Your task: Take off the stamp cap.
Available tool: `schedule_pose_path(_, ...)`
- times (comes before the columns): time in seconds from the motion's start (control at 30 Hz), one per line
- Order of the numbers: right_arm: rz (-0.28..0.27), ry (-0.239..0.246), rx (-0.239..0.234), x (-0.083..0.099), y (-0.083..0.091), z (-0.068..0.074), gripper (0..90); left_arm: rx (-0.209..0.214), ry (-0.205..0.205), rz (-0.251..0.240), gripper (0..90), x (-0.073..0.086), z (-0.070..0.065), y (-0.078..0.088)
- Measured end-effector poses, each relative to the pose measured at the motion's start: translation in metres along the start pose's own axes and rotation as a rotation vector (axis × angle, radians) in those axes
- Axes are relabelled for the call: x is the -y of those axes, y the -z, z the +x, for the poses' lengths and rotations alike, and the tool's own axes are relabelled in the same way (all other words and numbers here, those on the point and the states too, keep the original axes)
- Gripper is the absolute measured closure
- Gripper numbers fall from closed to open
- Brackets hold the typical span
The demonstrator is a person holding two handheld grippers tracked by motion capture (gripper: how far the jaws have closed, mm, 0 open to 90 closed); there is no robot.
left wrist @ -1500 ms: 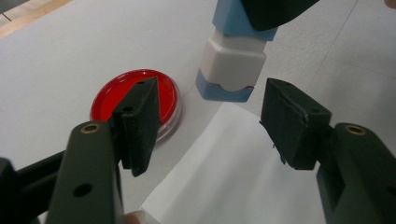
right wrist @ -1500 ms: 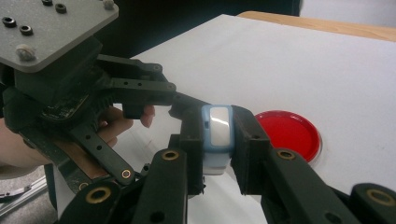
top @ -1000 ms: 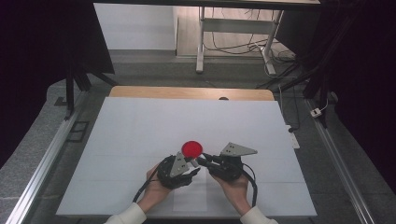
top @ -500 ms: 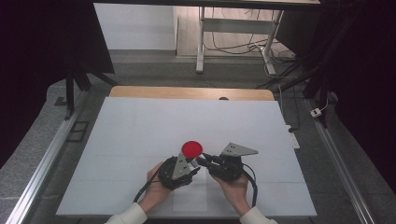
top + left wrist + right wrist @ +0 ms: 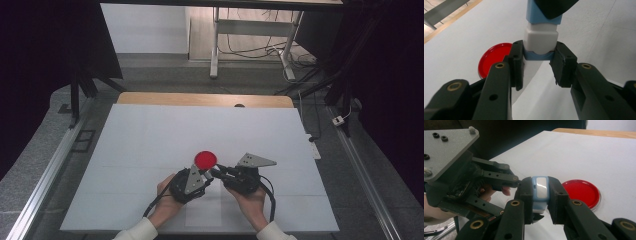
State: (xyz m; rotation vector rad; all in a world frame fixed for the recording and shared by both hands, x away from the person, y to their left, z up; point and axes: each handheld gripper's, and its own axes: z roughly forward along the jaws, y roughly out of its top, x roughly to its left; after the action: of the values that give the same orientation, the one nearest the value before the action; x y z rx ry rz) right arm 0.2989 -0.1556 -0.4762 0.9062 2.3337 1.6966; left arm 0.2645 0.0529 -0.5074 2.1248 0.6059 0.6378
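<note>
So both tools have hold of the same little thing, a blue-and-white stick point(image 5: 541, 37) (small rectangular tube, pale blue ends, white middle). The left tool point(image 5: 537, 63) has just been closing, and its pads now pinch the stick's lower blue end, one pad on each side. The right tool point(image 5: 541, 195) is clamped on the other end, its pads pressing the blue sides with a white strip showing between them.

Using the red lid point(image 5: 205, 160) as the reference: the stick is held up off the counter point(image 5: 150, 135), just on the near side of the lid, toward the person. The left tool point(image 5: 192, 181) sits near-left of the lid, the right tool point(image 5: 235, 176) near-right of it, and their tips meet right in front of it. The lid itself lies flat on the white counter, touching neither tool.
</note>
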Motion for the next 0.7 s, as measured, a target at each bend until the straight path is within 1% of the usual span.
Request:
schedule_pose_path(0.43,0.000,-0.015,-0.008,-0.0003,0.0005,-0.0012,75.5,0.003,-0.012,0.003,64.6,0.0002,-0.0002,0.0006)
schedule_pose_path(0.7,-0.005,-0.015,-0.005,-0.0001,0.0006,0.0002,75.6,0.013,0.008,0.005,63.2,-0.0007,0.0008,0.0017)
